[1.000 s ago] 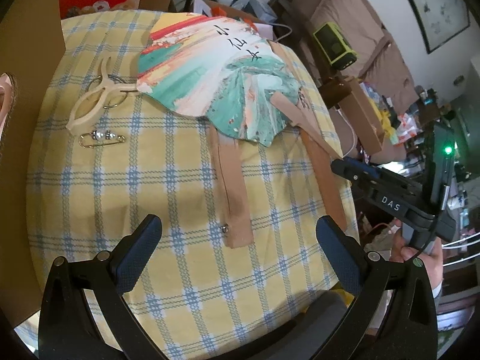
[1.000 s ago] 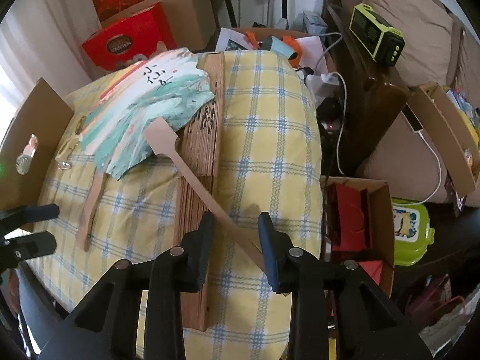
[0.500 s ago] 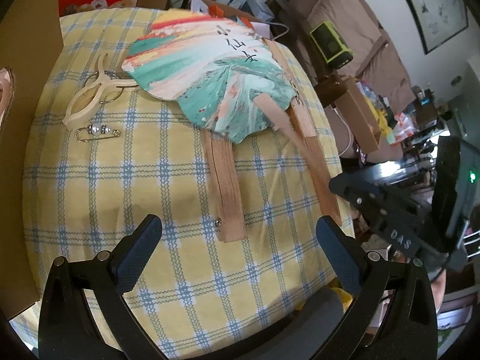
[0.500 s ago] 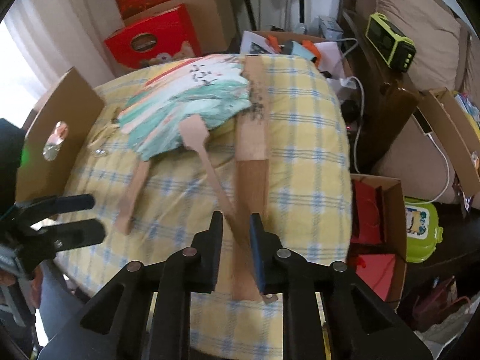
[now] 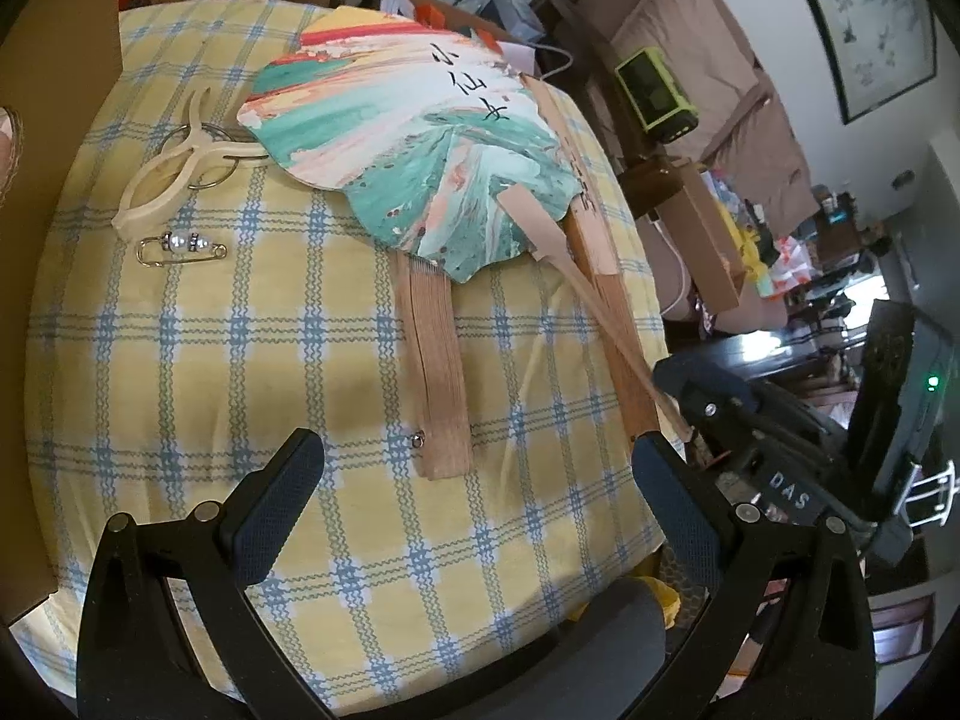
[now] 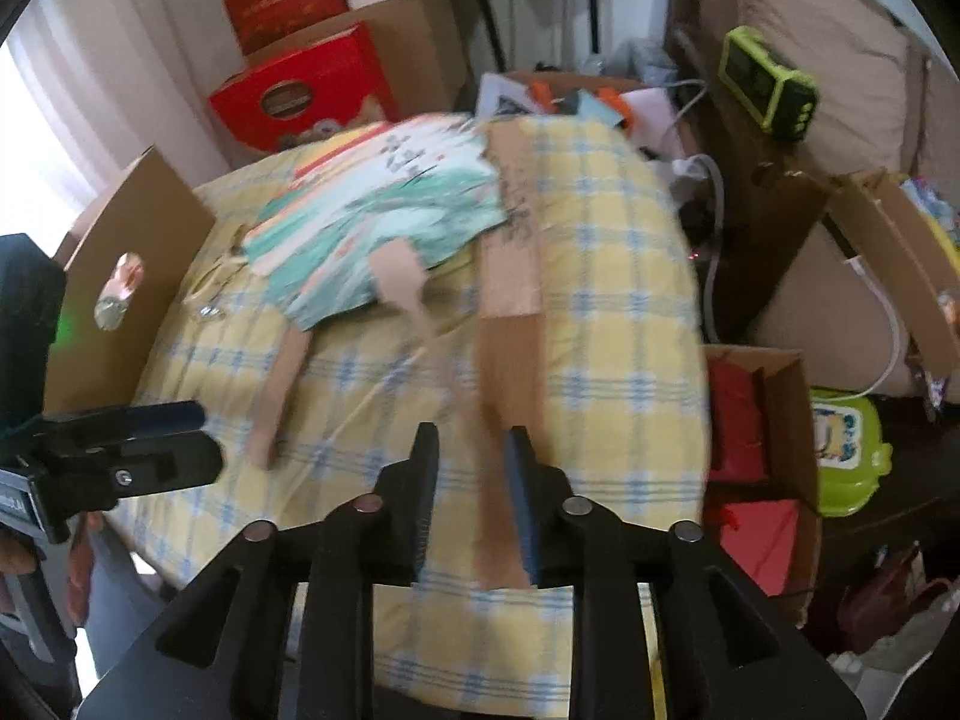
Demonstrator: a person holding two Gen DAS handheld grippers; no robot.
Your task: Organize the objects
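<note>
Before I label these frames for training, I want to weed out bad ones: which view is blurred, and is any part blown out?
Left wrist view: sharp, the painted fan and safety pin crisp, with fisheye bending at the rim. Right wrist view: motion-smeared, the fan and checked tablecloth soft, and the window side at far left is blown out white.

Folded fan (image 5: 435, 372) partly under painted fan (image 5: 414, 144)
</note>
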